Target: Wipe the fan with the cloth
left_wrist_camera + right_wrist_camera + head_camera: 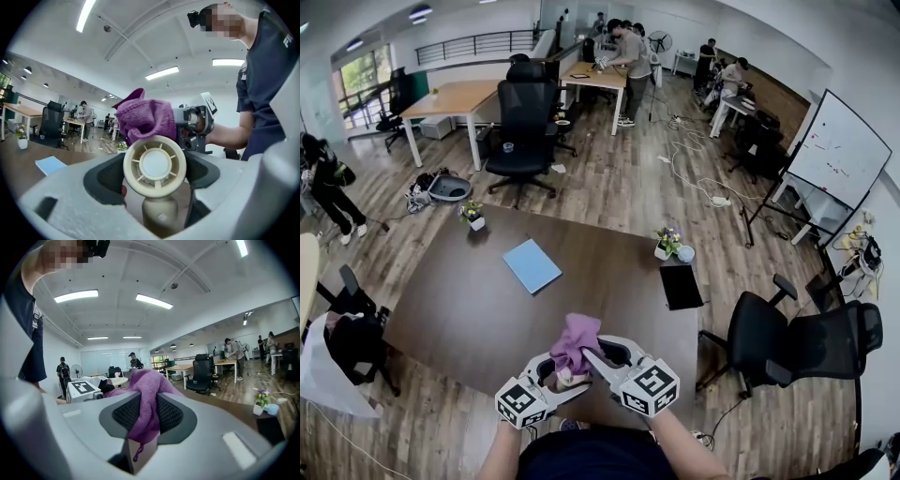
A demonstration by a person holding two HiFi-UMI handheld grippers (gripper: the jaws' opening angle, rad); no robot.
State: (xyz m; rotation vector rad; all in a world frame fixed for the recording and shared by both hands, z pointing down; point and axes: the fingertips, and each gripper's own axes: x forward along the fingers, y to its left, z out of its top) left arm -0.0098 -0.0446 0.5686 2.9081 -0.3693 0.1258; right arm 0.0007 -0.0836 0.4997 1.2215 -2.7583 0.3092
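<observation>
— Right under my chin is my left gripper (565, 377). Its jaws are closed narrow on the handle of the small cream fan (154, 165). The fan's round head stands above the pads and faces back along the gripper.

— And your other one?

— My right gripper (149, 416) clamps the purple cloth (146, 389). A fold of it is squeezed between the ribbed pads, and the rest bunches up past the tips.

— Where do the two meet?

— In the air above the near edge of the table (487, 309), about midway along it. The grippers point in toward each other, tips almost together. The cloth lies on the upper rim of the fan's head and hangs over its far side. The face turned to my left gripper is uncovered, so I see the hub and spokes.

— Does the fan touch the table?

— No, I hold it clear of the surface.

— What else is on the table?

— A blue folder (532, 265) lies flat near the middle, well apart from my grippers. A black tablet (681, 286) sits by the right edge. A small flower pot (472, 216) stands at the far left corner. A second flower pot (666, 244) stands at the far edge, toward the right corner.
</observation>
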